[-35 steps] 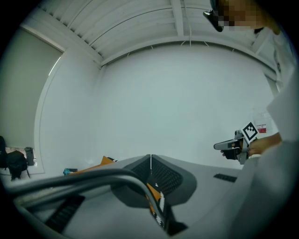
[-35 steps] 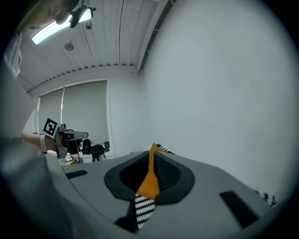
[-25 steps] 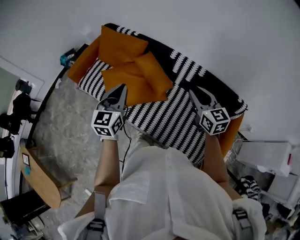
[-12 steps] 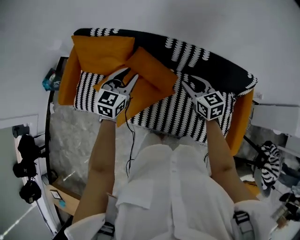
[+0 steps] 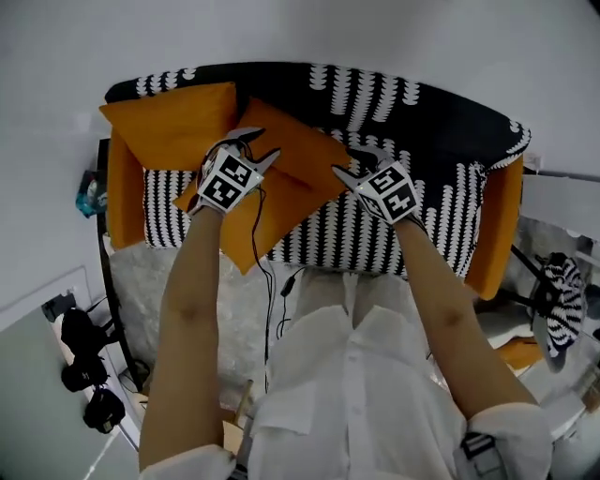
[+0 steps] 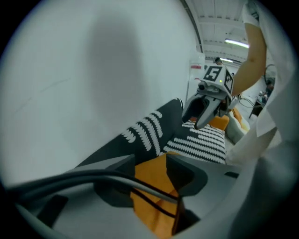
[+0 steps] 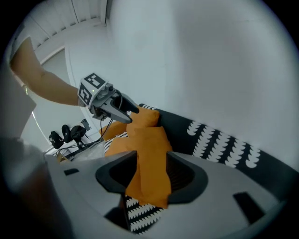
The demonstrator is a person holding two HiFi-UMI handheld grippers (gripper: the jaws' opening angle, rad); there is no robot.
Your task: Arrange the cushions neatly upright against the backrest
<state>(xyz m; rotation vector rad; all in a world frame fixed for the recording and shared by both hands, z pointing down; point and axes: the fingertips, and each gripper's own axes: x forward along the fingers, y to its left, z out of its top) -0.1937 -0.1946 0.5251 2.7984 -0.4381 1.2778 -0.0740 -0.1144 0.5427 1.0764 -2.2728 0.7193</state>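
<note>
left gripper (image 5: 251, 145): jaws opening, set at the upper left edge of the middle cushion (image 5: 302, 150); orange fabric shows in the gap in the left gripper view; pads not clearly pressing
right gripper (image 5: 356, 162): jaws opening, at the right corner of the same cushion; that corner hangs between the jaws in the right gripper view
middle cushion: orange, turned corner-up like a diamond, on the seat (image 5: 366, 234) with its top toward the backrest (image 5: 431, 117); not squared up; overlaps the front cushion
front cushion (image 5: 246, 223): orange, flat on the seat, low corner sticking out past the front edge
left cushion (image 5: 169, 122): orange, propped against the backrest at the sofa's left end, just beside the left armrest (image 5: 122, 202)
sofa: black and white pattern on backrest and seat; orange armrests, right one (image 5: 497, 230) well apart from the cushions
cable (image 5: 260, 272): black, drops from the left gripper over the front cushion down to the floor (image 5: 230, 300)
person: both forearms reach over the seat, white shirt (image 5: 366, 394) low in the head view
wall (image 5: 375, 28): plain, pale, behind the sofa
gear (image 5: 86, 370): black equipment on the floor, left of the person; too small to tell what it is
</note>
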